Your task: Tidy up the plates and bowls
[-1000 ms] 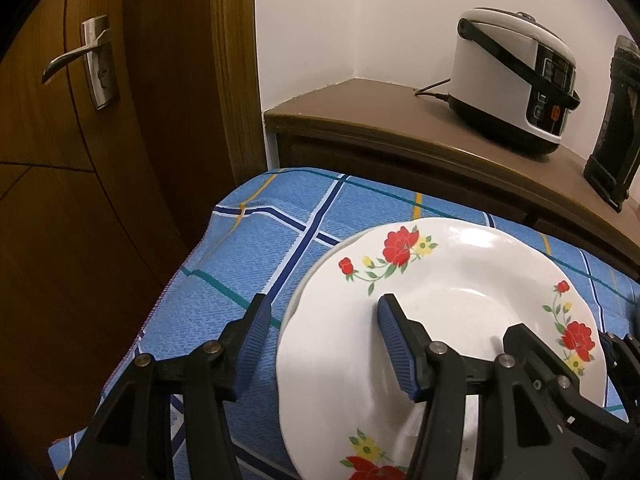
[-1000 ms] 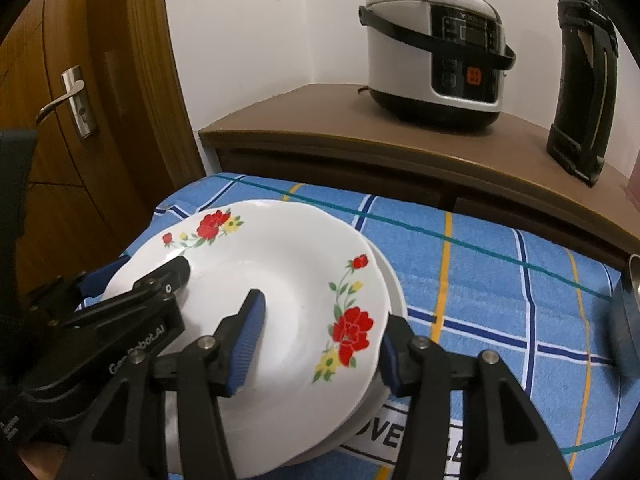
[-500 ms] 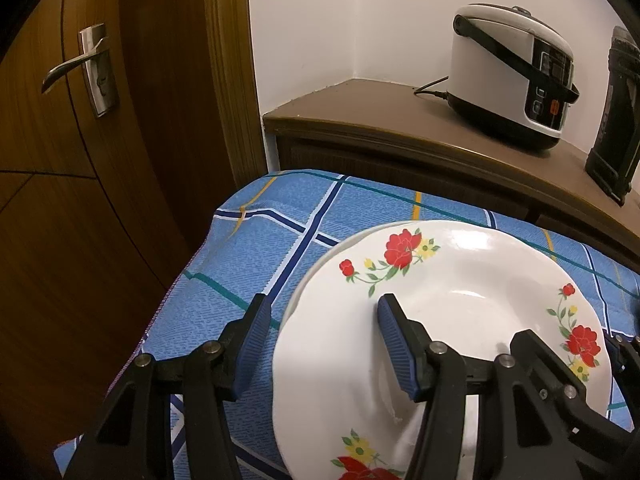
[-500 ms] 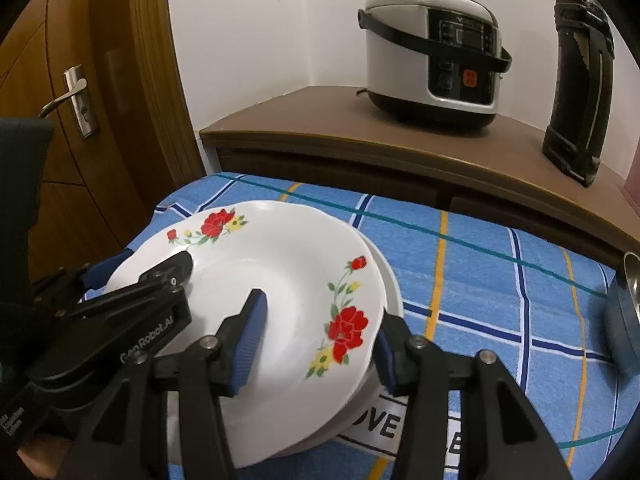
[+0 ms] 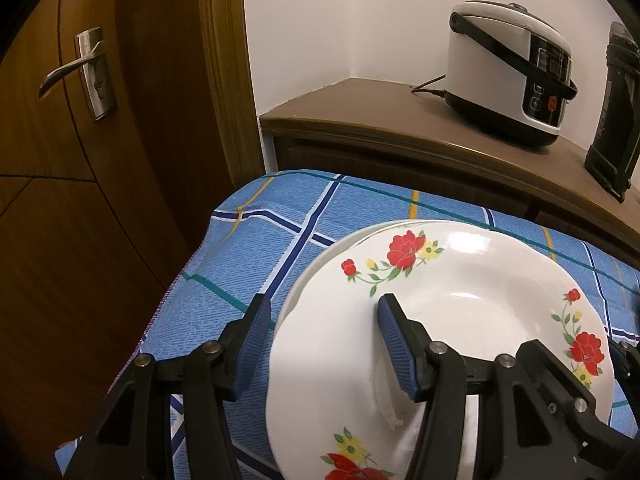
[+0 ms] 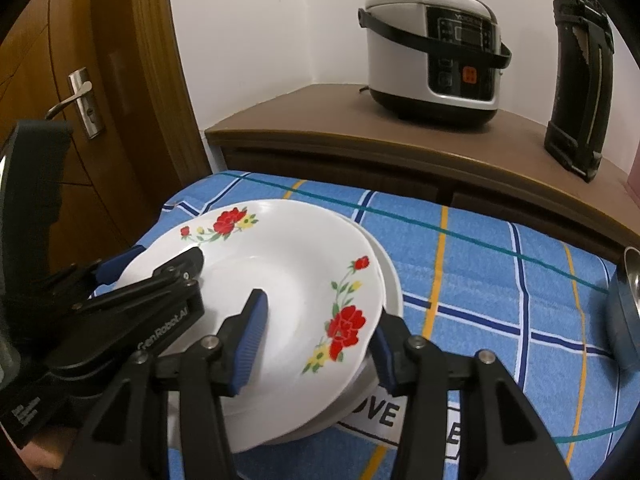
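A white plate with red flowers [image 5: 472, 280] [image 6: 288, 264] lies on top of another white plate [image 6: 390, 280] on the blue checked tablecloth [image 5: 256, 248]. My left gripper [image 5: 320, 340] is open, its jaws on either side of the plate's left rim; it also shows in the right wrist view [image 6: 160, 272]. My right gripper [image 6: 316, 340] is open, its jaws on either side of the right rim with the red flower.
A wooden counter [image 6: 400, 144] behind the table carries a white rice cooker [image 6: 432, 48] and a black jug [image 6: 580, 76]. A wooden door with a handle [image 5: 72, 72] stands left. A metal bowl [image 6: 628, 304] sits at the right edge.
Both grippers have drawn back and up slightly from the plates, staying open. The flowered plate stays on the lower plate.
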Motion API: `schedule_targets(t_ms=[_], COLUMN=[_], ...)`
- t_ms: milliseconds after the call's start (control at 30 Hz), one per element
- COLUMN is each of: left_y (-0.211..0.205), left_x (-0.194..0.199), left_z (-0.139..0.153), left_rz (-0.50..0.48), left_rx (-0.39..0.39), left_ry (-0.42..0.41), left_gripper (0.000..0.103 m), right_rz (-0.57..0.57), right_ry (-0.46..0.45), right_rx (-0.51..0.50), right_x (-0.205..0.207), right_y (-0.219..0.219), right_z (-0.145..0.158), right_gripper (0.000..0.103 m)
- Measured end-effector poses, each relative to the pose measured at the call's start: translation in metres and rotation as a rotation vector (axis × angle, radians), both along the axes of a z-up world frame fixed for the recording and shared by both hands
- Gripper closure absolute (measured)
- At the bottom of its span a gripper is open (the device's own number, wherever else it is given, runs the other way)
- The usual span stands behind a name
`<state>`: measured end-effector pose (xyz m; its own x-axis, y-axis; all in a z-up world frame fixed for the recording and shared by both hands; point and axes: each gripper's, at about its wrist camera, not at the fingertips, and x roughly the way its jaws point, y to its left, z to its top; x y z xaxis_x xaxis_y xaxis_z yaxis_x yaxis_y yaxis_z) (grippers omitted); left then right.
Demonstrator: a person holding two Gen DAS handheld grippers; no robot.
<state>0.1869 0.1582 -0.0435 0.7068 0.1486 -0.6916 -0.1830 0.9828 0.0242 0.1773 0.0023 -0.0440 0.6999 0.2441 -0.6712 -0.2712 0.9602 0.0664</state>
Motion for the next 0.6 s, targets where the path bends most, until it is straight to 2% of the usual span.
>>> schedule_targets(t_ms=[467, 500, 567, 600], left_y=[-0.0046, -0.0056, -0.0080, -0.0092], left_x=[0.0004, 0.0013, 0.0016, 0.0026], left_z=[-0.0009, -0.0017, -0.0020, -0.0022], left_rz=[-0.002, 0.001, -0.010, -0.005], left_rx=[0.013, 0.021, 0.019, 0.029], left_ry=[0.002, 0.008, 0.010, 0.014], left_gripper=[0.044, 0.044, 0.043, 0.043], right_rz=[0.004, 0.003, -0.036, -0.046], right_ry=[0.001, -0.001, 0.001, 0.000], right_rx=[0.030, 0.028, -0.005, 0.001], right_x=[-0.0080, -0.0090, -0.0102, -0.0103], right_y=[-0.0046, -0.0046, -0.0053, -0.0074], right_z=[0.0060, 0.0064, 0.0062, 0.0052], right_gripper=[0.055, 0.054, 0.045, 0.043])
